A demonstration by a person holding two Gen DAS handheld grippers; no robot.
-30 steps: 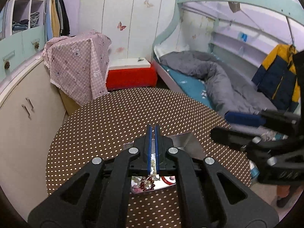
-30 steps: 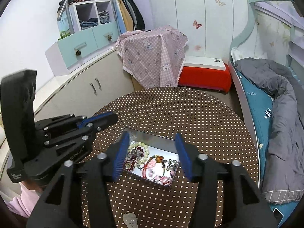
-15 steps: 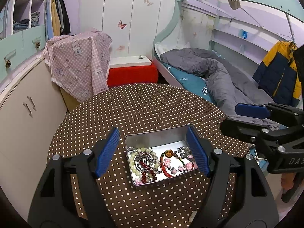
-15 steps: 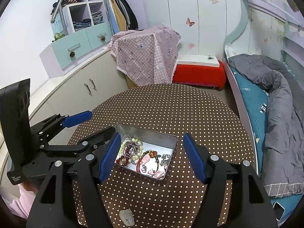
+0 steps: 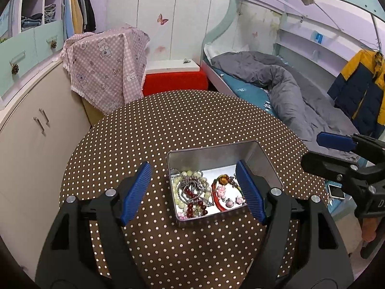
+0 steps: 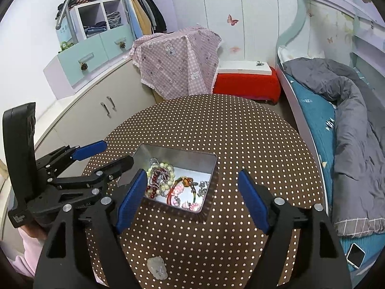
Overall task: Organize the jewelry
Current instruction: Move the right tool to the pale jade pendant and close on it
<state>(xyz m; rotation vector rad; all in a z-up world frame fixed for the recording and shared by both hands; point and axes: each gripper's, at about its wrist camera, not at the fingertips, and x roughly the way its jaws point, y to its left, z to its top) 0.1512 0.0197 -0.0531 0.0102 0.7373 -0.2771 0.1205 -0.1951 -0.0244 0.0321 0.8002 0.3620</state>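
Both grippers are spread wide with nothing between the pads, so we've got empty tools on each side right now. Going left to right: our left gripper point(image 5: 195, 187) hangs over the near-left part of the round dotted table point(image 5: 168, 125), and its left blue pad sits above bare tablecloth while the right pad overlaps the right side of the tin in that view. From the right wrist camera we can see the same left gripper point(image 6: 105, 154) coming in from the left edge of the table, its lower finger reaching the tin's left corner; we can't tell if it actually touches.

Next over is the open metal tin point(image 5: 216, 154), sitting roughly mid-table, a bit toward the near edge. Inside we've got the jewelry all piled together: a pale bead bracelet point(image 5: 190, 175) and a dark red bead strand point(image 5: 192, 200) tangled with a silver chain on the left half, then a red cord bracelet point(image 5: 216, 197) with pink charms on the right half.

Our right gripper point(image 6: 192, 200) hovers above the near side of the tin, which shows between its fingers, neither pad touching anything. At the near edge of the table, well apart from the tin, lies a pale carved pendant point(image 6: 157, 267). Off the table to the right, a phone point(image 6: 355, 255) lies on the bed's edge.
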